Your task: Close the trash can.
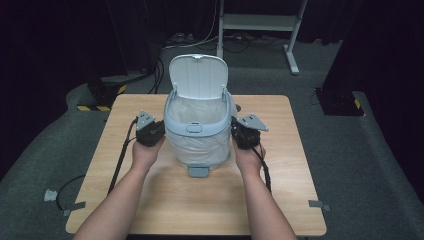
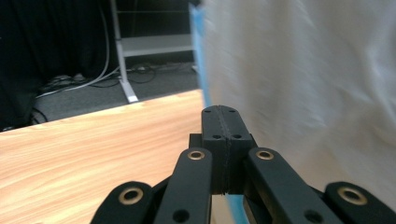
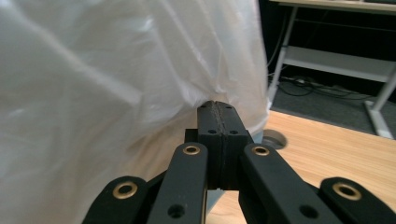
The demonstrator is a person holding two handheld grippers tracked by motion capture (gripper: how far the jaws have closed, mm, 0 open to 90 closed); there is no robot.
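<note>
Work in hand: both grippers sit at the sides of a small pedal bin [image 1: 200, 131] lined with a white plastic bag [image 1: 197, 110], lid [image 1: 198, 75] flipped up at the far side.
Left gripper [image 2: 219, 114]: jaws pressed together, pads meeting with nothing visibly between them; the bag's draped skirt [image 2: 308, 84] hangs just to its right, touching or nearly so.
Right gripper [image 3: 218, 108]: jaws closed; the bag film [image 3: 116, 74] puckers at the tip, so it looks pinched on a fold, though I cannot be certain.
Bin relative to grippers: directly between them, each one level with the bin's upper wall in the high view.
Axis: bin stands upright; the bag skirt runs down its sides.
Nearer hand: neither; both equally close, mirror placed.
Next move, judged: lifting the bag straight up needs a sure pinch on both sides; the left looks doubtful.
</note>
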